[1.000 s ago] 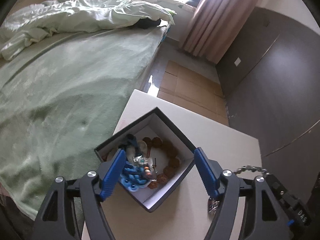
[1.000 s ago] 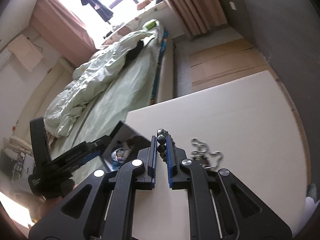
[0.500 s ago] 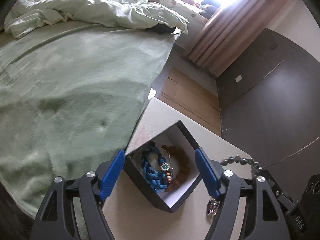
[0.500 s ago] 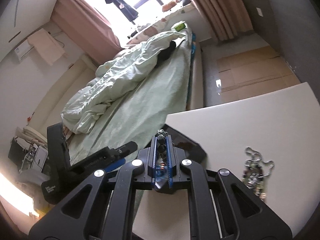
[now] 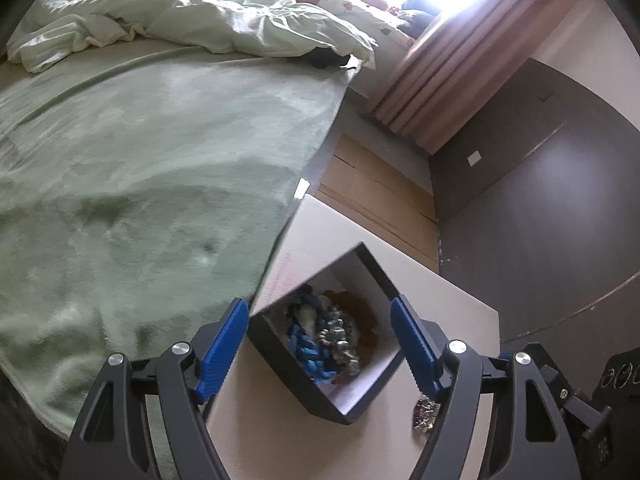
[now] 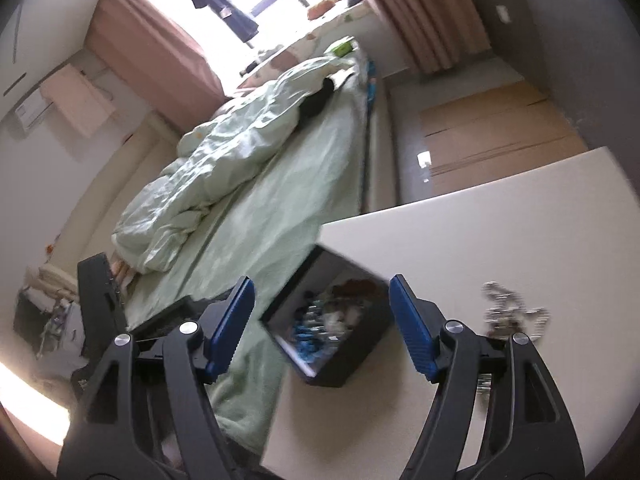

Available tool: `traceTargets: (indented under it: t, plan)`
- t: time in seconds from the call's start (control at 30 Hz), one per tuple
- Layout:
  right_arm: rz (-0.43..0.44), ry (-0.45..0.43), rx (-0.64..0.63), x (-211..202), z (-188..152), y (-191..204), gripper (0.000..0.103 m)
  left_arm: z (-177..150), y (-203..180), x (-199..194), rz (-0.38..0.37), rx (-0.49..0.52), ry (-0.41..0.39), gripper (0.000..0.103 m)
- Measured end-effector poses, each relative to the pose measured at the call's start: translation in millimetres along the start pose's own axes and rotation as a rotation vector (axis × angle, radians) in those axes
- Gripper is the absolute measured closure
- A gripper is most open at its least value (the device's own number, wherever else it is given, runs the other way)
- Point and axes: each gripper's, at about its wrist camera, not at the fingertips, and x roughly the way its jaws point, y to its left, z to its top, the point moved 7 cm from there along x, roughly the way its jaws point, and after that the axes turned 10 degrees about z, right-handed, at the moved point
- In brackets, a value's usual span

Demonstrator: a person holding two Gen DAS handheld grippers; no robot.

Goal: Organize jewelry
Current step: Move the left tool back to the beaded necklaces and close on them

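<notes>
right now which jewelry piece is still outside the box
The silver bead chain lying on the white tabletop, right of the black box; the blue braided bracelet sits inside.

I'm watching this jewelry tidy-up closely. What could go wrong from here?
The black box sits at the table's corner beside the bed; a nudge from either gripper might tip it off. The right gripper is opening above it, so a released piece could miss the box. The silver chain left on the table lies loosely heaped and may tangle when picked.
</notes>
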Motion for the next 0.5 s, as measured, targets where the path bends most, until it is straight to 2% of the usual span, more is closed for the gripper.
traceTargets:
  t: [0.23,0.5]
  plan:
    - [-0.127,0.004,0.019,-37,-3,-41,0.033,-16,-33,-5,-0.024,0.077,0.001,0.032]
    - [-0.215,0.045,0.058,-58,-12,-76,0.033,-37,-71,-3,-0.027,0.166,0.006,0.032]
